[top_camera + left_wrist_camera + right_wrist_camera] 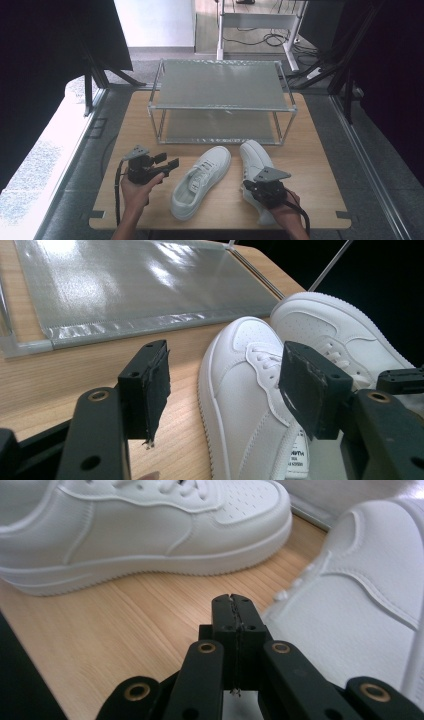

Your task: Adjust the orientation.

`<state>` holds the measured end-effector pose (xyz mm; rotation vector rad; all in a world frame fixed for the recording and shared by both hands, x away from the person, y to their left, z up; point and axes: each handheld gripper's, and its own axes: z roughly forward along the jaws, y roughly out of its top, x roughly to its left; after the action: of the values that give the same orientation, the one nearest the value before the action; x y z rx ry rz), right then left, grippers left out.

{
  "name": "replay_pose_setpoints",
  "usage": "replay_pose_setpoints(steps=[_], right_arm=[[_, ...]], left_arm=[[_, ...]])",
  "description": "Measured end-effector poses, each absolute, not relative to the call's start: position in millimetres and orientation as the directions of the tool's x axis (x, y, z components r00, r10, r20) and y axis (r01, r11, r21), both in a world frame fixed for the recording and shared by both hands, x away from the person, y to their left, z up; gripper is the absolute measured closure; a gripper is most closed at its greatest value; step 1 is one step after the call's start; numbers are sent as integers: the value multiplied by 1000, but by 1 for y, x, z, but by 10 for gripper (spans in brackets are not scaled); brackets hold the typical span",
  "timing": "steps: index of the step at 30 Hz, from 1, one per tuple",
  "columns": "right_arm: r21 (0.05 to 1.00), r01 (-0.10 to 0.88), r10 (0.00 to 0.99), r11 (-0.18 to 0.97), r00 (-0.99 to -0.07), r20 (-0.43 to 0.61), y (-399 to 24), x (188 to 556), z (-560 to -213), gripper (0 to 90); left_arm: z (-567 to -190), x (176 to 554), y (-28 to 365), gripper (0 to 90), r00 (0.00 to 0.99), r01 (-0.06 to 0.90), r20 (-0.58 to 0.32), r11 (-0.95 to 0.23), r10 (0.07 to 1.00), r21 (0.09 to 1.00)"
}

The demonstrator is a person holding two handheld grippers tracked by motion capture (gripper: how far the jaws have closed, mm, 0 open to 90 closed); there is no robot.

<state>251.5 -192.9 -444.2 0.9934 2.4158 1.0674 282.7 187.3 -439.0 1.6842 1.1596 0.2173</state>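
Note:
Two white sneakers lie on the wooden table point(310, 165). The left sneaker point(200, 182) point(245, 390) point(150, 525) points its toe up and right. Beside it, the right sneaker point(255, 157) point(330, 325) point(360, 620) is partly covered by my right hand. My left gripper point(167, 161) point(227, 385) is open just left of the left sneaker, with nothing between its pads. My right gripper point(246, 186) point(234, 602) is shut with its pads pressed together on nothing. Its tip is low over the wood in the gap between the two sneakers, close against the right sneaker's side.
A two-tier metal shoe rack point(220, 107) point(140, 285) with mesh shelves stands at the back of the table, just behind the sneaker toes. Dark frames and cables border the table on both sides. Bare wood lies at the table's left and right.

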Motion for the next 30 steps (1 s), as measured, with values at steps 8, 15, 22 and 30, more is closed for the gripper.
replay_pose_setpoints(steps=[8, 15, 22, 30], right_arm=[[737, 476, 712, 480, -702, -10, -195, 253, -444, 898], [747, 491, 733, 449, -680, 6, -206, 256, -440, 898], [744, 500, 744, 444, -668, 5, -215, 259, -440, 900], [735, 493, 752, 465, -659, -35, -215, 259, -437, 900]], left_arm=[[-439, 283, 189, 372, 513, 587, -376, 4, 771, 810], [-440, 284, 189, 376, 513, 593, -378, 2, 771, 806], [-441, 284, 189, 378, 512, 598, -381, 0, 770, 802], [-441, 284, 188, 386, 515, 603, -384, -6, 766, 798]])
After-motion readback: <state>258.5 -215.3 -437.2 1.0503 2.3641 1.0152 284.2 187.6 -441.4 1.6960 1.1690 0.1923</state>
